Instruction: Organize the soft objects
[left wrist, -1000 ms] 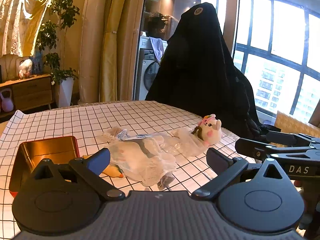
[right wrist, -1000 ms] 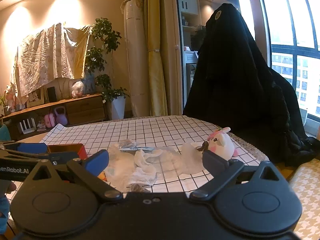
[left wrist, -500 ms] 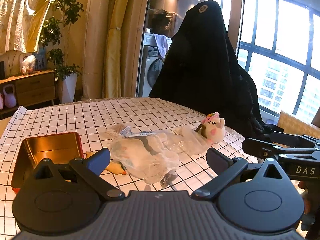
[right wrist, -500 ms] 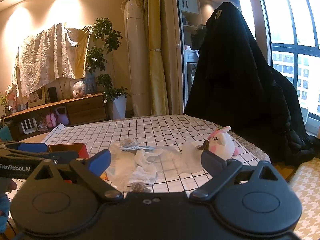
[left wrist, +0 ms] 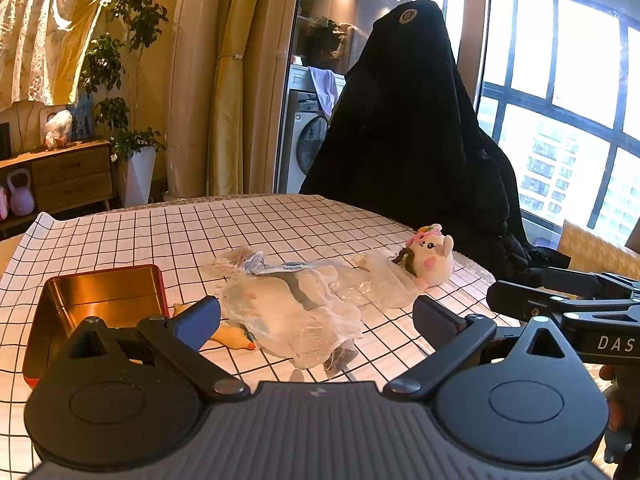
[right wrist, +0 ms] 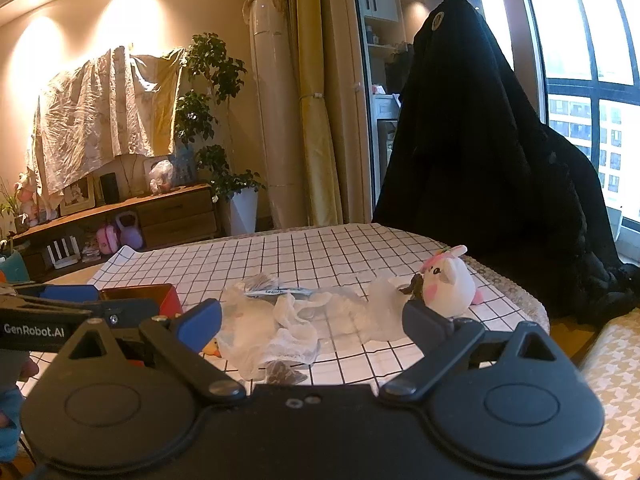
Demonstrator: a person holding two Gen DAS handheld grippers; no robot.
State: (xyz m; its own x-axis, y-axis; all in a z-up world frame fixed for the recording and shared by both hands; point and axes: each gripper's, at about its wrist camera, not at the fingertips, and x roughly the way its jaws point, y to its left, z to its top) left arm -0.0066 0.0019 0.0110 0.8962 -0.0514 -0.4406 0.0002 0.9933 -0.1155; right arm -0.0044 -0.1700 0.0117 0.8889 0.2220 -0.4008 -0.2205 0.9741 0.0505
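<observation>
left gripper (left wrist: 316,318) hovers low over checked tablecloth (left wrist: 168,232), jaws spread wide, nothing between them. right gripper (right wrist: 312,320) likewise wide apart, empty, aimed at same spot from right side. crumpled clear plastic bag (left wrist: 296,304) lies mid-table, white soft item inside. yellow duck toy (left wrist: 234,338) pokes out from bag's left edge, just beside red tin (left wrist: 100,300) with gold interior, tin open and empty. white-pink plush (left wrist: 432,258) sits at bag's far right end, near table edge. black draped shape (left wrist: 412,140) stands behind table.
</observation>
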